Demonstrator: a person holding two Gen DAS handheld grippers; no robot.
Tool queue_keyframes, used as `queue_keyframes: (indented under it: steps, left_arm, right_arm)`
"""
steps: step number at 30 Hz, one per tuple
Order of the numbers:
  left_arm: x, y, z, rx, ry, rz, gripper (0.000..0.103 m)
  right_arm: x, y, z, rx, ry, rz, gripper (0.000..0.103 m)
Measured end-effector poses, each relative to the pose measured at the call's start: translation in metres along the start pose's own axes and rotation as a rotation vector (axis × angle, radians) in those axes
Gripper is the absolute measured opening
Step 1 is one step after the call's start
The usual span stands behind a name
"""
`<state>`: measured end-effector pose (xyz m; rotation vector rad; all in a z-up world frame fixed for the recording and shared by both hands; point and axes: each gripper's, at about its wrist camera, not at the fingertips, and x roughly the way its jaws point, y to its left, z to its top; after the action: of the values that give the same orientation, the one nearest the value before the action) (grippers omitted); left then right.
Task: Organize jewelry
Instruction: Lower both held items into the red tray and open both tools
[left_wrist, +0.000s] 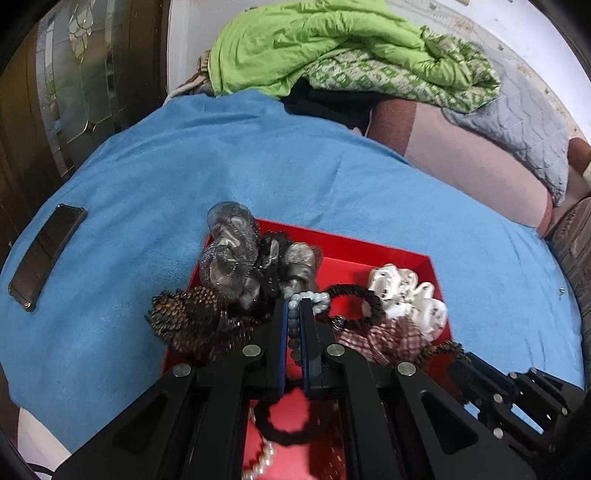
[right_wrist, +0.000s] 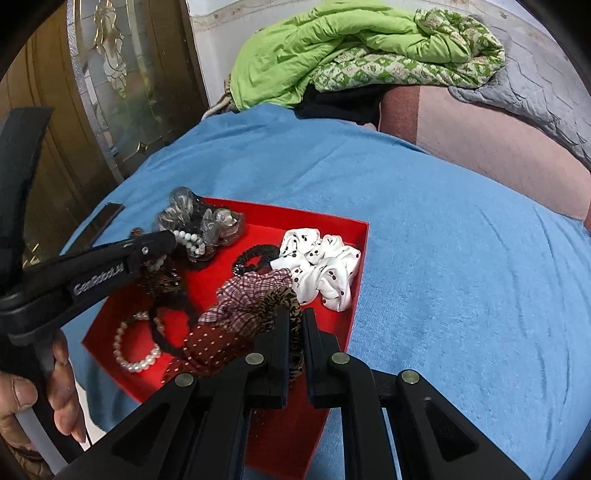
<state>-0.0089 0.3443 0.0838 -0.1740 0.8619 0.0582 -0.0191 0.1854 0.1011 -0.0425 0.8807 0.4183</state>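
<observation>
A red tray (left_wrist: 424, 264) (right_wrist: 332, 221) lies on the blue cloth and holds hair ties and bead bracelets. My left gripper (left_wrist: 294, 302) is shut on a pale blue-grey bead bracelet (left_wrist: 314, 298), over the tray; it also shows in the right wrist view (right_wrist: 168, 238) beside white beads (right_wrist: 190, 238). My right gripper (right_wrist: 295, 314) is shut on a brown leopard-print scrunchie (right_wrist: 284, 301) at the tray's near right side. Also in the tray: a white printed scrunchie (right_wrist: 321, 269), a plaid one (right_wrist: 247, 295), a black hair tie (left_wrist: 354, 304), a pearl bracelet (right_wrist: 135, 347).
A black phone (left_wrist: 46, 254) lies on the blue cloth (left_wrist: 184, 166) at the left. A green quilt (left_wrist: 332, 48) and grey bedding (left_wrist: 517, 129) are piled at the back. A glass-panelled door (right_wrist: 110, 74) stands at the left. Bare blue cloth (right_wrist: 461, 258) lies right of the tray.
</observation>
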Motion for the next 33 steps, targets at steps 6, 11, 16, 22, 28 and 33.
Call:
queue_keyframes:
  steps: [6, 11, 16, 22, 28, 33]
  left_arm:
    - [0.019, -0.004, -0.001, 0.031, 0.026, 0.016, 0.006]
    - [0.021, -0.007, -0.003, 0.035, 0.02, 0.021, 0.005]
    - [0.022, -0.009, -0.004, 0.036, 0.027, 0.018, 0.006]
    - [0.012, -0.014, -0.004, 0.043, 0.008, 0.004, 0.04]
    - [-0.011, -0.016, -0.002, 0.047, -0.036, 0.005, 0.049]
    - [-0.032, -0.01, -0.003, 0.023, -0.057, 0.018, 0.054]
  right_arm:
    - [0.016, -0.002, -0.003, -0.007, 0.026, -0.017, 0.009]
    - [0.023, -0.003, -0.004, -0.01, 0.039, -0.027, 0.009]
    - [0.025, 0.0, -0.005, -0.024, 0.036, -0.031, 0.009]
    - [0.024, 0.001, -0.005, -0.021, 0.033, -0.031, 0.01]
    - [0.014, 0.0, -0.004, -0.012, 0.007, -0.039, 0.046]
    - [0.0, 0.006, -0.003, -0.025, -0.017, -0.03, 0.046]
